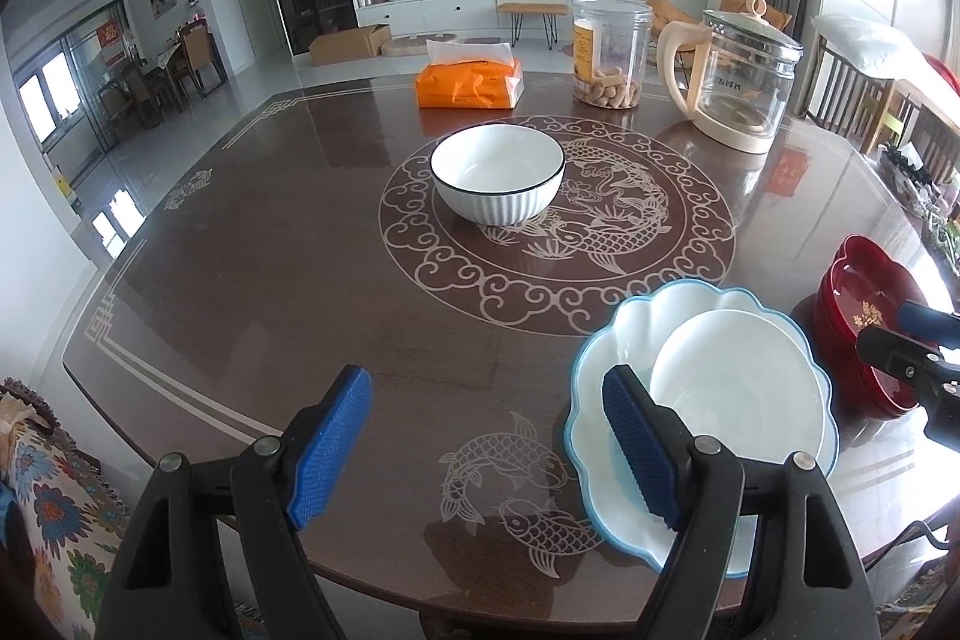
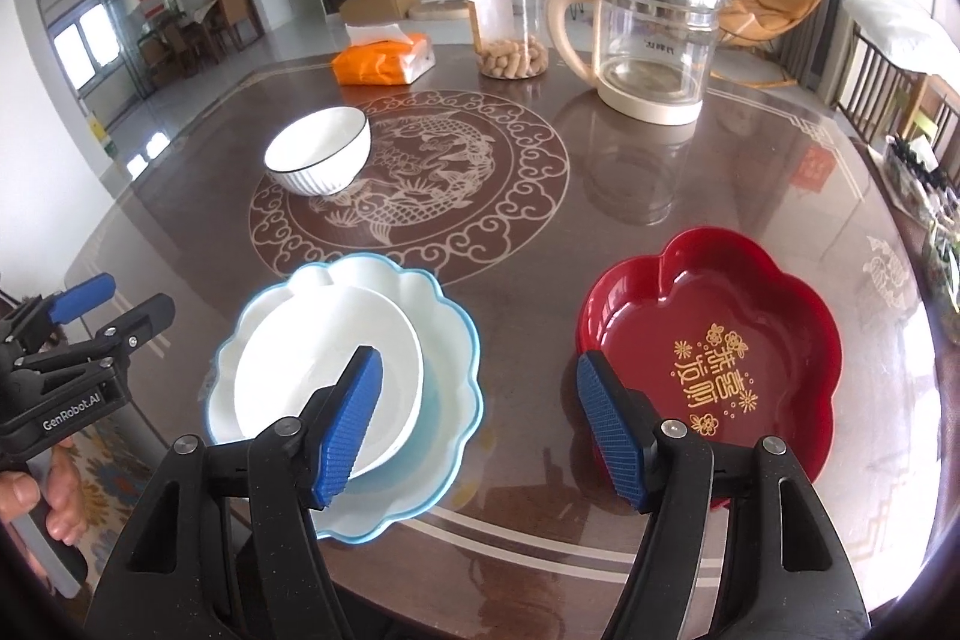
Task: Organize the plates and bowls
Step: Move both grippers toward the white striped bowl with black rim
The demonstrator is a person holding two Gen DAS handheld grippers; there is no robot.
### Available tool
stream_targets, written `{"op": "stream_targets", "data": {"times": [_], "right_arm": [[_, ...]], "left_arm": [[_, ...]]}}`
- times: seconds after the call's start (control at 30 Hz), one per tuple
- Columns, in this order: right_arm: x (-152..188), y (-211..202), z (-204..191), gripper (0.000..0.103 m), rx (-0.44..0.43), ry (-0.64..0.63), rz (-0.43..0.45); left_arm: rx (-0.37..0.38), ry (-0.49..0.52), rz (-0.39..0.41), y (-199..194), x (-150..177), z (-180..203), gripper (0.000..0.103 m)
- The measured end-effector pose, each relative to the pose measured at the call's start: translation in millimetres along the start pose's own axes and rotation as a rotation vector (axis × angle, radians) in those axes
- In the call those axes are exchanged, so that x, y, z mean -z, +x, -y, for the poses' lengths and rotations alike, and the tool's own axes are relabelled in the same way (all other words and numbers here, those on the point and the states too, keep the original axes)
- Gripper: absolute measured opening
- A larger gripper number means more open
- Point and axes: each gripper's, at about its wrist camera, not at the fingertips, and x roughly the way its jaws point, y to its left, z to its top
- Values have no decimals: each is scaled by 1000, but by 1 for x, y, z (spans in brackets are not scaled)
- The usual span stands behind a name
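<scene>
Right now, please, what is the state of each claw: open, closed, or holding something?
Left claw: open, holding nothing, above the table near the scalloped plate.
Right claw: open, holding nothing, between that plate and the red dish.

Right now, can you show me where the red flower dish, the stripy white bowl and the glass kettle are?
red flower dish (image 2: 708, 316), right wrist view, on its bare red floor above the gold writing.
stripy white bowl (image 1: 498, 205), left wrist view, on its ribbed outer wall.
glass kettle (image 2: 654, 40), right wrist view, on its clear glass body.

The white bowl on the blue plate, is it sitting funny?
Yes. The smooth white bowl leans tilted and off-centre in the blue-rimmed scalloped plate, not flat. Nothing looks spilled or broken.
</scene>
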Motion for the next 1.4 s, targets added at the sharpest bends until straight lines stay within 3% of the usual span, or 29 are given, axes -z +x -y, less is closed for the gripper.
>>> {"op": "stream_targets", "data": {"times": [0.1,0.23,0.37,0.53,0.63,0.7,0.8,0.9,1.03,1.17,1.3,1.4], "right_arm": [[-7,6,-5,71,7,-34,-14],[-31,15,-13,71,11,-75,-24],[-68,30,-25,71,-121,-5,-91],[-108,50,-44,71,-289,161,-162],[-118,62,-52,71,-379,257,-203],[-117,58,-56,71,-394,265,-178],[-105,32,-57,71,-316,207,-84],[-77,-5,-49,71,-179,133,13],[-9,-56,-36,71,100,38,204],[69,-89,-18,71,222,79,306],[124,-97,3,71,321,137,316],[146,-79,22,73,339,188,224]], "left_arm": [[60,-33,-63,17,-8,-14,79],[191,-157,-180,58,-35,-54,79],[186,-238,-199,87,-63,-90,79],[182,-219,-206,107,-87,-103,79],[211,-229,-216,113,-84,-109,79],[211,-238,-194,111,-71,-113,79],[138,-233,-139,104,-39,-118,79],[94,-216,-25,93,-2,-117,79],[49,-204,32,100,28,-109,79],[57,-187,32,114,31,-99,79],[-17,-131,29,119,29,-92,79],[-23,-162,13,122,30,-98,80]]}}
